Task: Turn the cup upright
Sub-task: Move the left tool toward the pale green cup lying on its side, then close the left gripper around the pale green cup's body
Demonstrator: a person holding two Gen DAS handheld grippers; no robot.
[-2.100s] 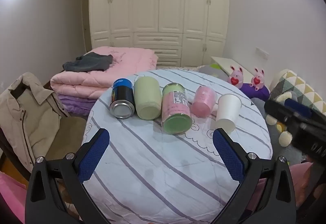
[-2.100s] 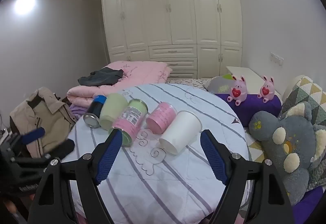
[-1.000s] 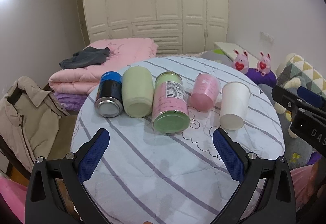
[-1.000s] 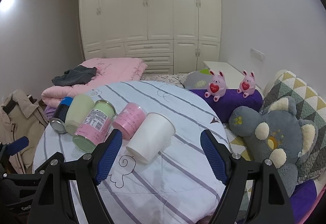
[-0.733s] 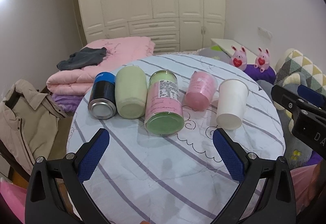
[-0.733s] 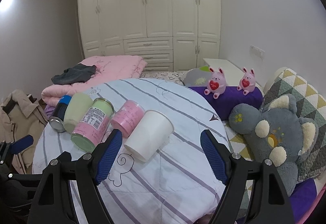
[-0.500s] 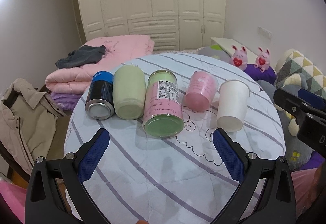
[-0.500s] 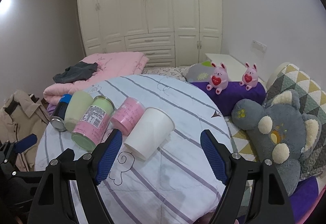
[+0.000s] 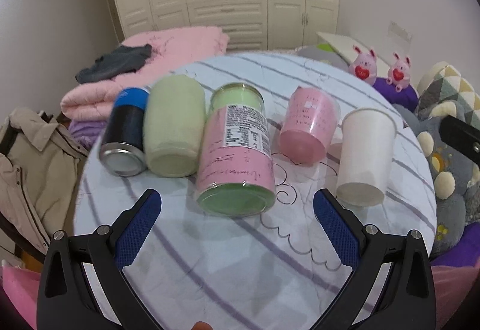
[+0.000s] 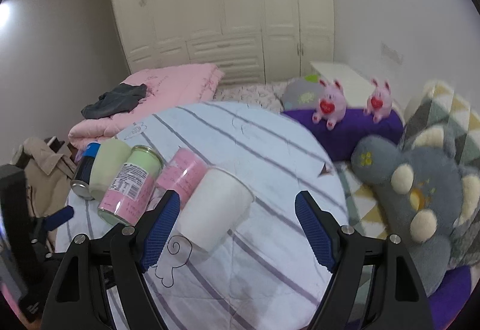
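A white paper cup (image 9: 364,155) lies on its side on the round striped table (image 9: 240,264), bottom toward me, at the right end of a row; it also shows in the right wrist view (image 10: 214,210). My left gripper (image 9: 237,220) is open and empty, just short of the tall pink-labelled can (image 9: 238,152). My right gripper (image 10: 237,222) is open and empty, its left finger beside the white cup.
The row also holds a pink cup (image 9: 307,127), a pale green cup (image 9: 172,124) and a dark blue can (image 9: 126,131), all lying down. A beige jacket (image 9: 27,161) hangs left; a grey plush toy (image 10: 420,189) and purple cushion (image 10: 354,128) sit right.
Both grippers moved forward toward the row, so the objects look larger. The right gripper closed in on the white cup. Nothing on the table moved.
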